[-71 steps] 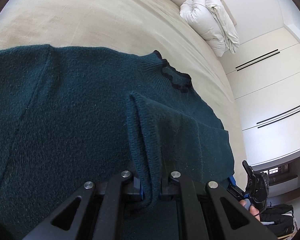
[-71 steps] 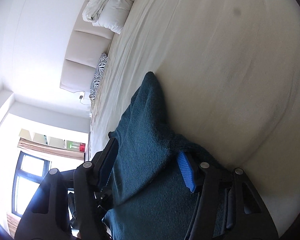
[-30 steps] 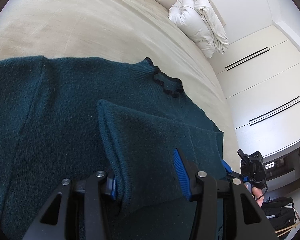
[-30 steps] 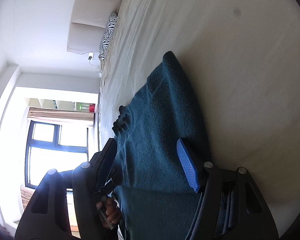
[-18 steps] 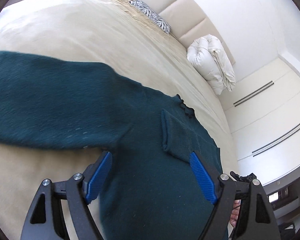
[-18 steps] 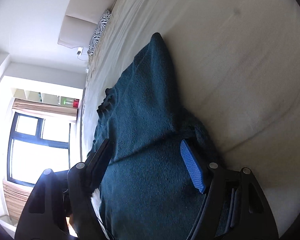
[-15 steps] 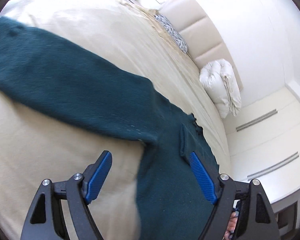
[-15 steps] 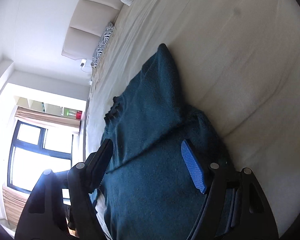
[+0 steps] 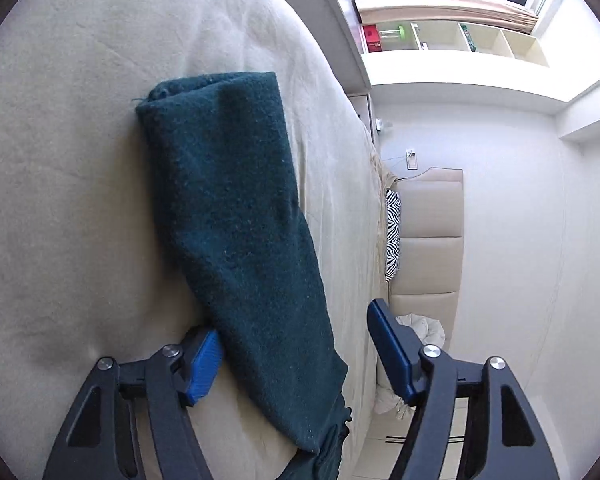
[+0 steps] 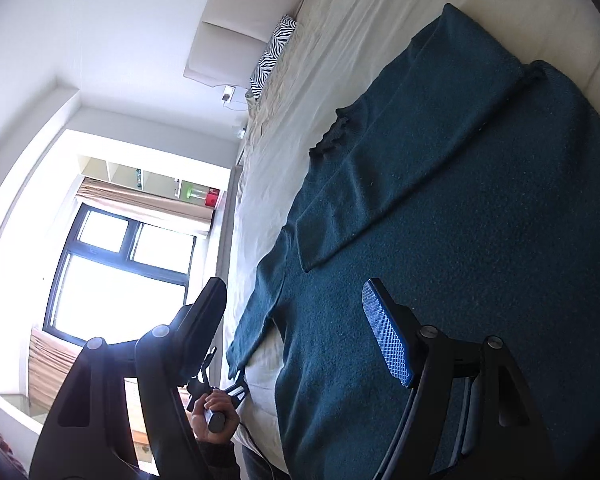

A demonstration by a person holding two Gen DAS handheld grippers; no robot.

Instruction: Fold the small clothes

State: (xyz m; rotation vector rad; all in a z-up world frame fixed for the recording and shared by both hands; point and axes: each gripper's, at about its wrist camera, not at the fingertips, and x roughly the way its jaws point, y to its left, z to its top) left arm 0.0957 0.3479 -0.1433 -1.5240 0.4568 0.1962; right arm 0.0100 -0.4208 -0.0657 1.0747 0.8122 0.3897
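Observation:
A dark teal knit sweater [image 10: 460,208] lies flat on the cream bed [image 10: 364,28], its ruffled neck [image 10: 332,132] toward the headboard. One sleeve [image 10: 416,160] is folded across the body. The other sleeve [image 9: 236,216] lies stretched out on the bed in the left wrist view. My left gripper [image 9: 296,352] is open and empty, low over that sleeve near the shoulder, with the sleeve running between its fingers. My right gripper [image 10: 300,320] is open and empty, hovering above the sweater's body.
A padded headboard [image 10: 244,20] and a zebra pillow [image 10: 274,48] sit at the bed's far end. A white duvet bundle [image 9: 416,332] lies by the headboard. A window [image 10: 120,276] and shelves [image 9: 452,36] line the wall beside the bed.
My left gripper let go of the folded sleeve, opened, and swung over to the other, outstretched sleeve. My right gripper stayed open and pulled back and up from the sweater.

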